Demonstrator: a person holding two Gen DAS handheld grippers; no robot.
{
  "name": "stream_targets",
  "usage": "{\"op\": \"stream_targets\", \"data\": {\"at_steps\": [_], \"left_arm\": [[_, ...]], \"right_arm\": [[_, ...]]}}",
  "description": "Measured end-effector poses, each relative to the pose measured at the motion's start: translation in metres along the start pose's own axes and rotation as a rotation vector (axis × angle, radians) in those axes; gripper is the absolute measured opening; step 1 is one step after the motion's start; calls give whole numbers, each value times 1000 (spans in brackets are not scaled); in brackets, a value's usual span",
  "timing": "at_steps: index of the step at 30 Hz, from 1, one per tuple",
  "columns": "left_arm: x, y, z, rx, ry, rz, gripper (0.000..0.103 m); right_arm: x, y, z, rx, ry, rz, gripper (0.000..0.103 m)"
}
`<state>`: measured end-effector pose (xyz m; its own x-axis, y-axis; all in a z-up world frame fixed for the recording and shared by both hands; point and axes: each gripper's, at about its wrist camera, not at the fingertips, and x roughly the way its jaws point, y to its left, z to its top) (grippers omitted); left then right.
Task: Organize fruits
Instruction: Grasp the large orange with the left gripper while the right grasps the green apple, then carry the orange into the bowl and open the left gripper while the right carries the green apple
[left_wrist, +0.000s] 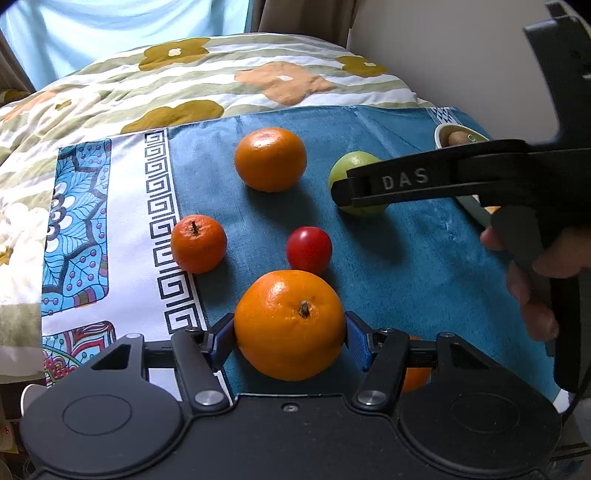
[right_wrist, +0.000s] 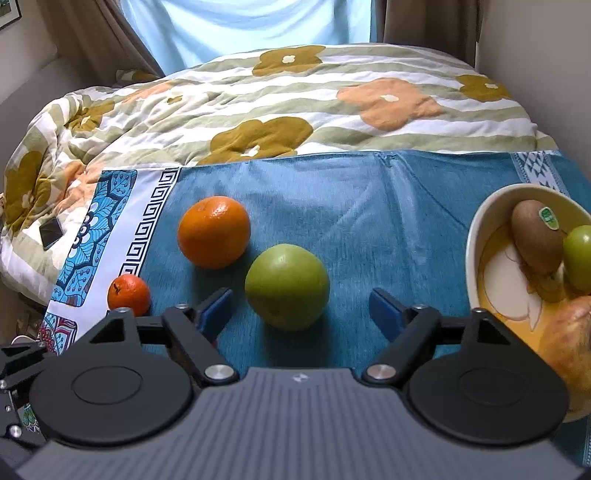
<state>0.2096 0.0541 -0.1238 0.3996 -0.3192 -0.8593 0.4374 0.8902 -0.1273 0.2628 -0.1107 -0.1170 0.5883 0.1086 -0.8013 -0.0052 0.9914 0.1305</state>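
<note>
Nearest orange (left_wrist: 290, 325): largest fruit, low centre of the left wrist view, stem up, sitting between both blue pads.
Left hand-held gripper (left_wrist: 290, 338): clenched on that orange, pads pressed to its 2 sides.
Right hand-held gripper (right_wrist: 301, 310): released; the green apple (right_wrist: 287, 286) sits between the blue pads with a clear gap on each side, so nothing is gripped there.
Loose fruit: a second orange (left_wrist: 270, 159) in the upper centre, a small mandarin (left_wrist: 198, 243) at centre left on the white border, a red tomato (left_wrist: 309, 250) just behind the held orange.
Bowl (right_wrist: 476, 236): right edge of the right wrist view, already holding a kiwi (right_wrist: 537, 236), another green fruit and what looks like a reddish-yellow apple.
Surface: blue cloth (right_wrist: 369, 206) spread over a bed, floral quilt (right_wrist: 295, 103) behind.
Stage, as I judge it: sorting partly done, 5 fruits outside the bowl.
Risk 1: the soft bed gives under a push, so the apple may roll away before the pads meet it.
Risk 2: the orange is round and smooth, so a light pinch could let it slip on lifting.
Risk 3: both tools sit close together, so crossing paths toward the bowl could knock the tomato.
</note>
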Motion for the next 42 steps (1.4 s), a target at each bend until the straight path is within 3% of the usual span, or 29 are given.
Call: {"op": "stream_targets", "data": {"at_steps": [7,11,27,42], "left_arm": [[-4,6,-4,-14,-4,12,66],[-6,7,-7,-9,-6,18,65],[-54,-31,-21,-56,-110,80,65],[-88,-125,-7,-19,-203,91,65]], "right_arm": [[10,2,2,-6,12,0,86],[12,3,3,-17,8,25,68],[-46,-13,-11,-23,-52,84,68],[-129,-96,-31,36,-98,87,68]]}}
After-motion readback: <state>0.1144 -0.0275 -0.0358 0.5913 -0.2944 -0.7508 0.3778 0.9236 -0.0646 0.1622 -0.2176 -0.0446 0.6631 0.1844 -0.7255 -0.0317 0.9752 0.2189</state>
